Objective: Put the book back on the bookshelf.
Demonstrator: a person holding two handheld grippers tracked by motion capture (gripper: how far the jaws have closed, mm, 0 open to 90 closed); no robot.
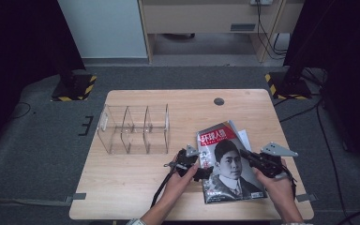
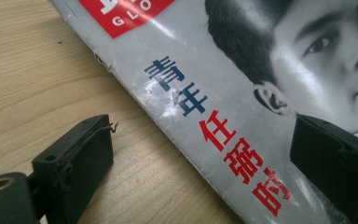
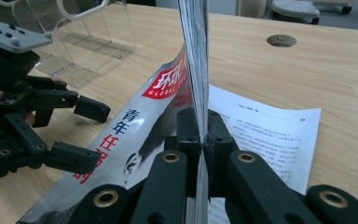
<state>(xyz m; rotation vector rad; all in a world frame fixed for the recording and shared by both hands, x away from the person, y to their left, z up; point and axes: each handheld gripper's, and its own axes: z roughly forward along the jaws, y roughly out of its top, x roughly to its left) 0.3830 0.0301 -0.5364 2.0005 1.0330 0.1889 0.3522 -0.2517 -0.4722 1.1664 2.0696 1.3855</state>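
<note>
Two hand-held tools work on one magazine at the near right of a wooden worktop. The right tool is clamped tight on the magazine's right edge, its jaws pressed together on the stacked pages, and lifts that side so the cover tilts up; the grip likely serves to raise the magazine off the loose printed sheet lying under it. The left tool sits at the magazine's left edge, by the spine, with its jaws wide apart, one over bare wood and one over the cover, gripping nothing, probably ready to steady or take that side. A clear plastic rack with upright dividers stands well apart at the far left, a likely place for the magazine.
</note>
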